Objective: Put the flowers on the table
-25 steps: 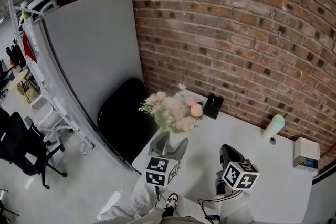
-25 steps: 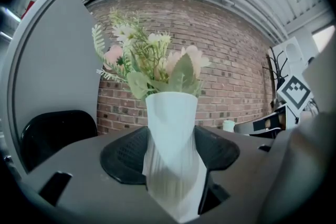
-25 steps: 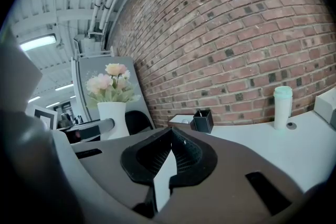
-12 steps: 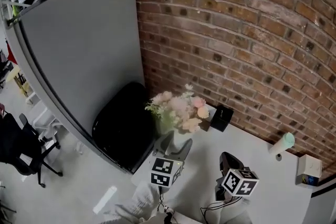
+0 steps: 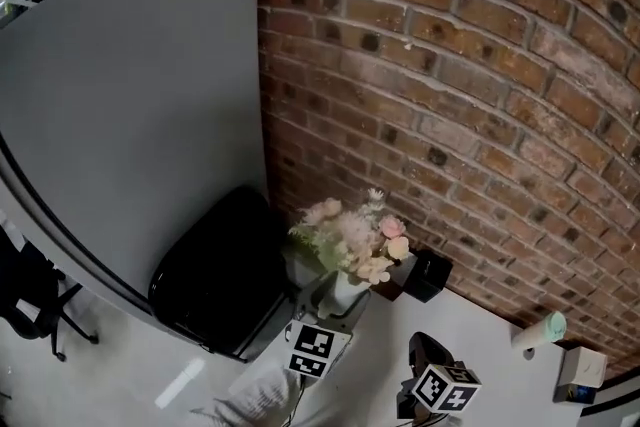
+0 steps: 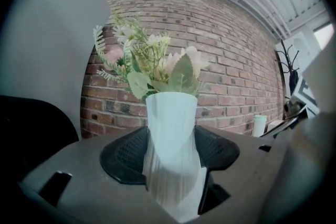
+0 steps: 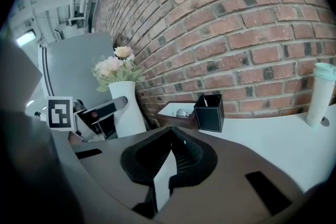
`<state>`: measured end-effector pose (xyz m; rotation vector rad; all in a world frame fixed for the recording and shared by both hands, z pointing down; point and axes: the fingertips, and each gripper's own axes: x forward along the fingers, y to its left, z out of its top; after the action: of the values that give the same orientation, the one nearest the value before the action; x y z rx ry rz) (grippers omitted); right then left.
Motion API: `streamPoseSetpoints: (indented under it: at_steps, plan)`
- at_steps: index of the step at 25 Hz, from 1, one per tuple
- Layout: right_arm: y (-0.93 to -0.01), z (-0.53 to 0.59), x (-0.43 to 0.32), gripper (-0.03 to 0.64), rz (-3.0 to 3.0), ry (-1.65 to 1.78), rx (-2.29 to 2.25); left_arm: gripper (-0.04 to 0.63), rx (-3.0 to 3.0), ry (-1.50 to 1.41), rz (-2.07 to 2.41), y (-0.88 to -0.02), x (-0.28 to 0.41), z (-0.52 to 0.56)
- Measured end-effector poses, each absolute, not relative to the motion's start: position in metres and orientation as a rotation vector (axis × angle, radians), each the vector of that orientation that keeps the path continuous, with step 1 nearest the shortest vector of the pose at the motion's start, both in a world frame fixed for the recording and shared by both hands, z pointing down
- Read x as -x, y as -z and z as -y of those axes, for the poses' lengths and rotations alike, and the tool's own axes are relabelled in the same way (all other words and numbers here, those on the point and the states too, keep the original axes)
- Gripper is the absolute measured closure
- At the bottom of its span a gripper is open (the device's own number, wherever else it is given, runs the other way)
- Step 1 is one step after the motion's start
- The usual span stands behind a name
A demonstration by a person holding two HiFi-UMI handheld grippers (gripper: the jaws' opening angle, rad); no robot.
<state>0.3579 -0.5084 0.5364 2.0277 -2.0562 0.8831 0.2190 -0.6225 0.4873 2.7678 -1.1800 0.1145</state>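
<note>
A bunch of pale pink and cream flowers [image 5: 355, 237] with green leaves stands in a white ribbed vase [image 5: 344, 291]. My left gripper [image 5: 335, 303] is shut on the vase, with its dark pads pressed on both sides. In the left gripper view the vase [image 6: 171, 113] fills the gap of the left gripper [image 6: 170, 157], and the flowers [image 6: 152, 63] rise above it. The vase is at the left corner of the white table [image 5: 500, 385]; I cannot tell if it rests there. My right gripper [image 7: 170, 147] is shut on nothing, to the vase's right [image 7: 127, 107].
A black open box [image 5: 427, 275] and a small tray [image 7: 176, 110] sit by the brick wall [image 5: 450, 95]. A pale cup [image 5: 540, 329] and a white box [image 5: 580, 373] stand farther right. A black chair [image 5: 215, 275] and a grey panel [image 5: 130, 105] are left of the table.
The head view has swung up toward the wall, so both grippers sit lower in the picture. The left gripper keeps its hold on the vase, which stays near the black box.
</note>
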Motion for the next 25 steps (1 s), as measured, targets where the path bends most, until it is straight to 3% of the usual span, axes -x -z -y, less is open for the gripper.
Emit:
streamPoseSetpoints:
  at_steps: [25]
  plan:
    - [-0.590,0.522,-0.394,0.594,1.911,-1.001,-2.059,0.305,-2.788,0.065,1.139,-0.526,-0.259,0.683]
